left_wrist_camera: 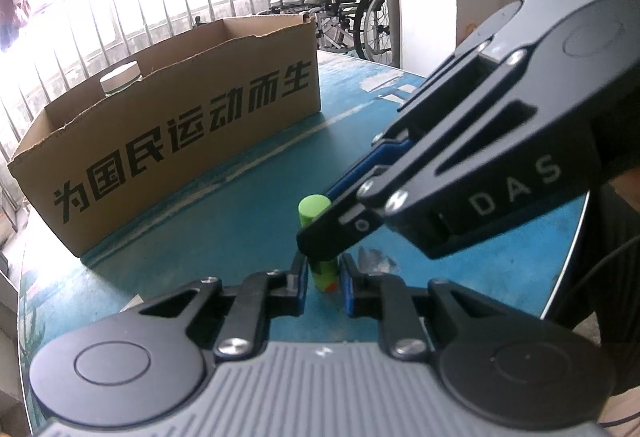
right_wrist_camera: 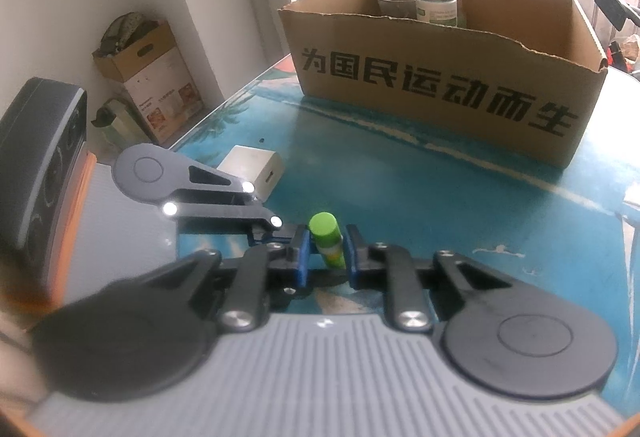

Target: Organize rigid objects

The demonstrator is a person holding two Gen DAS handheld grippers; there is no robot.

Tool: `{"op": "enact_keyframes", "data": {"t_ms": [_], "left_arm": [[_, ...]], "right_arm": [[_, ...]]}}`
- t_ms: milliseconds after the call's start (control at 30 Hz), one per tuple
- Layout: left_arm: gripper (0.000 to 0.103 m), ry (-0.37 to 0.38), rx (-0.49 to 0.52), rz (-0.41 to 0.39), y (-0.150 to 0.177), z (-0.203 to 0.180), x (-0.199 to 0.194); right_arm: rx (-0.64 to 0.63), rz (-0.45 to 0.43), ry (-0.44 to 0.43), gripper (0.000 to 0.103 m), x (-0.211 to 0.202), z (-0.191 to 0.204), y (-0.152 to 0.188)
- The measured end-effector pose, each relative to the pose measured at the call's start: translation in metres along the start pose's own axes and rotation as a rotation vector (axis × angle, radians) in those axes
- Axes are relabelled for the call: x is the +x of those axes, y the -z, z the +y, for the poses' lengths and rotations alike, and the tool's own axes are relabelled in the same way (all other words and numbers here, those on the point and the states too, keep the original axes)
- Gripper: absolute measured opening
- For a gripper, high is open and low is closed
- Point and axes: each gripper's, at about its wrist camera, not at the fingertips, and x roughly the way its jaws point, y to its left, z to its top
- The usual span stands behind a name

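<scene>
Glue stick (right_wrist_camera: 327, 242) upright on worktop (right_wrist_camera: 460, 205), near side of box (right_wrist_camera: 440, 85); we've left tool (left_wrist_camera: 323, 277) and right tool (right_wrist_camera: 327, 257) both clamped on it. Jar (right_wrist_camera: 436, 3) already boxed; stick, white adapter (right_wrist_camera: 256, 167) left.

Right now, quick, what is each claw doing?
Left claw: closed on the lower part of the green glue stick.
Right claw: closed on the same green glue stick, higher up.

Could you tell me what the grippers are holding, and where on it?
Both grip the upright green glue stick: left gripper at its lower body, right gripper higher up, below the cap.
</scene>
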Motion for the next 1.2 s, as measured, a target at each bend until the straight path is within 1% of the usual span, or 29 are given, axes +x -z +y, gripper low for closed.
{"op": "enact_keyframes", "data": {"t_ms": [133,400,533,633,733,800,933,1067,1200], "left_arm": [[0.017,-0.003,0.004,-0.004,0.000,-0.001,0.000],[0.017,-0.014,0.021,-0.030,-0.004,-0.002,-0.005],[0.017,-0.018,0.031,-0.050,-0.013,0.000,-0.014],[0.017,-0.033,0.046,-0.077,-0.028,0.008,-0.028],[0.017,-0.033,0.047,-0.109,-0.053,0.027,-0.045],[0.017,-0.031,0.045,-0.122,-0.073,0.045,-0.056],[0.017,-0.050,0.084,-0.130,-0.114,0.080,-0.068],[0.017,-0.050,0.093,-0.089,-0.146,0.117,-0.056],[0.017,-0.010,0.036,-0.014,-0.165,0.160,-0.020]], "right_arm": [[0.000,-0.005,0.008,0.017,-0.001,0.000,-0.001],[-0.002,-0.015,0.028,0.014,-0.007,0.000,-0.002],[-0.006,-0.028,0.039,0.014,-0.015,0.002,-0.007],[-0.027,-0.047,0.047,0.014,-0.026,0.007,-0.018],[-0.060,-0.082,0.050,0.014,-0.041,0.010,-0.042],[-0.091,-0.113,0.052,0.014,-0.052,0.012,-0.065],[-0.123,-0.162,0.028,0.014,-0.067,0.007,-0.118],[-0.134,-0.166,-0.001,0.014,-0.061,-0.009,-0.169],[-0.114,-0.127,-0.023,0.014,-0.032,-0.035,-0.212]]}}
